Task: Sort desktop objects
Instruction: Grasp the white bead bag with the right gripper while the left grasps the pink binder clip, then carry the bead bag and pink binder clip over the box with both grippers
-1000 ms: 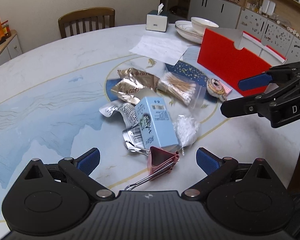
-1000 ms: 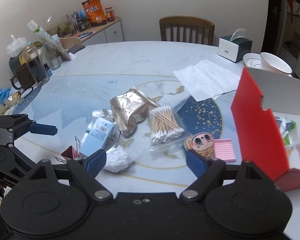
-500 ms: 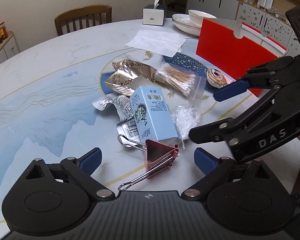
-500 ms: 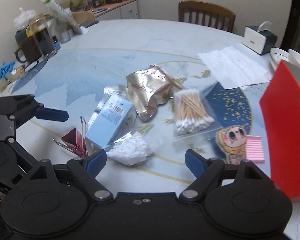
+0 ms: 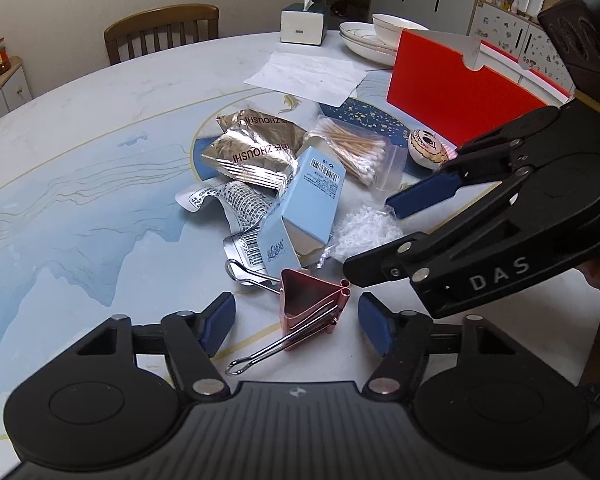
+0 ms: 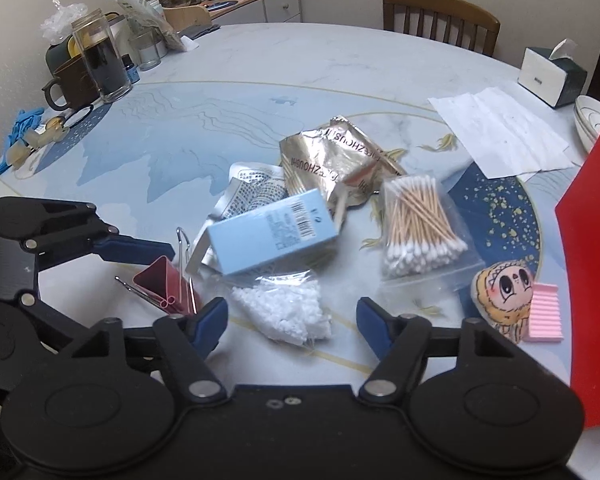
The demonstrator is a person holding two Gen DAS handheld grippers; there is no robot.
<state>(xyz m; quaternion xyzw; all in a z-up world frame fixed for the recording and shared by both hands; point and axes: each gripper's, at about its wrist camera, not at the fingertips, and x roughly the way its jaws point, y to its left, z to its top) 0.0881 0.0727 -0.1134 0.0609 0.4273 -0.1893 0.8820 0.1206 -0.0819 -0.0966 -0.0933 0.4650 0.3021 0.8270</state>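
Pink binder clip [image 5: 312, 308]: lies on tabletop btw left gripper's pads, touching neither; wire handles splay to 7 and 11 o'clock. Also in right wrist view [image 6: 166, 286] at 9 o'clock of bead bag.
Left gripper [image 5: 296, 322]: jaws closing, clip in the gap, pads not yet on it.
Right gripper [image 6: 292, 320]: jaws closing around clear bag of white beads [image 6: 286, 310]; pads beside bag, no contact seen. In left wrist view it comes in from 3 o'clock.
Light blue box [image 5: 306, 210]: tilted, propped on crumpled foil and printed wrappers, at 12 o'clock of clip.
Gold foil packet [image 5: 256, 148]: at 11 o'clock of box, partly under it.
Cotton swab bag [image 6: 416, 226]: at 3 o'clock of box, flat.
Cartoon-face plush [image 6: 500, 300]: at 5 o'clock of swabs, touching pink ridged pad [image 6: 544, 312].
Red box flap [image 5: 456, 88]: upright, 1 o'clock of pile.
Table [image 5: 80, 152]: round, blue-white marble print.
Paper sheet [image 5: 312, 76]: 12 o'clock, flat.
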